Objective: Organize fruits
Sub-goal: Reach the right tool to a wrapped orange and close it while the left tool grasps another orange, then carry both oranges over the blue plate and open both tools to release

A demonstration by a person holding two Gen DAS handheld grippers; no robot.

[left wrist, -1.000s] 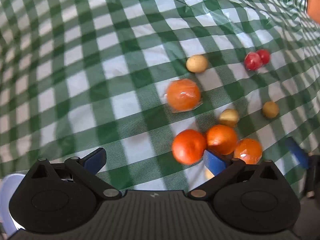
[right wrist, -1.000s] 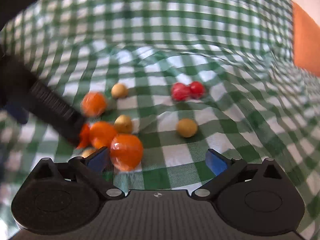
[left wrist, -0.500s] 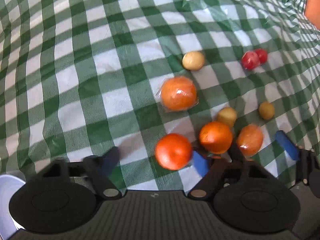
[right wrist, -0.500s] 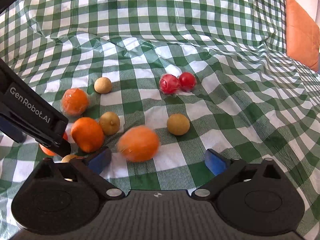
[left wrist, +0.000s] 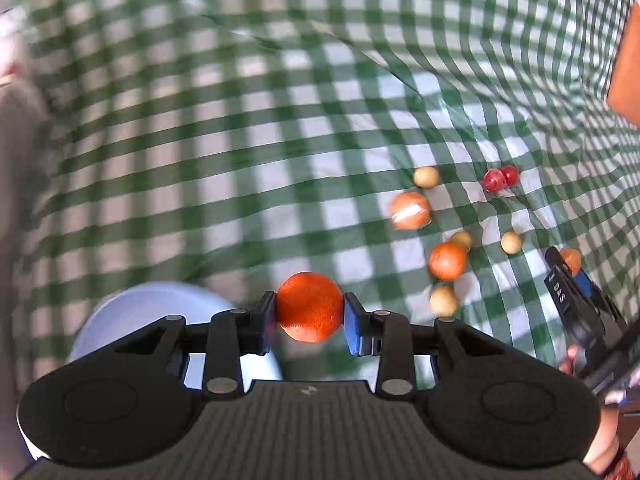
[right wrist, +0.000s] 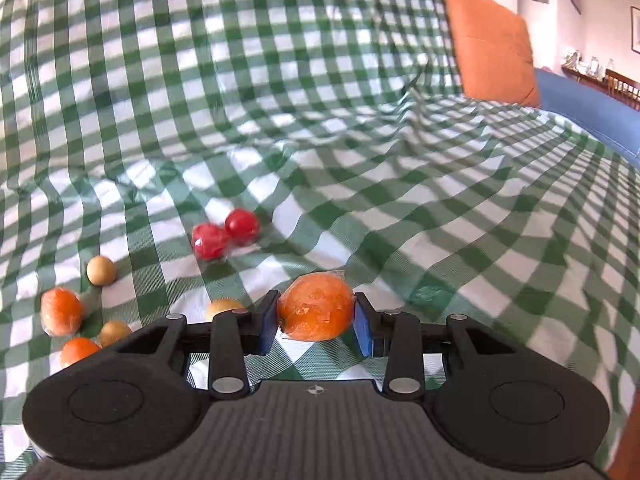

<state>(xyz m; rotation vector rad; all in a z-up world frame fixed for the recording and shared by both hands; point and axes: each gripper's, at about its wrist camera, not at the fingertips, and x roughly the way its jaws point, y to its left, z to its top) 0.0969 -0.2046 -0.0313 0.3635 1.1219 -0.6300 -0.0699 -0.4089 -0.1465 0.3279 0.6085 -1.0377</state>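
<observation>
Item, left gripper [left wrist: 309, 322]: my jaws had just been closing and now clamped a bare orange [left wrist: 309, 306], lifted, low centre of frame beside the pale bowl [left wrist: 132, 312].
Item, right gripper [right wrist: 316, 326]: likewise just closed on a film-wrapped orange [right wrist: 316, 312], glossy, crinkled.
Both picks made; I judged sorting could begin.

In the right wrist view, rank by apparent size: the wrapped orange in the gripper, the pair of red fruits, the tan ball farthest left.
1. wrapped orange, though it is nearest the camera, so partly unsure.
2. pair of red fruits.
3. tan ball.
</observation>
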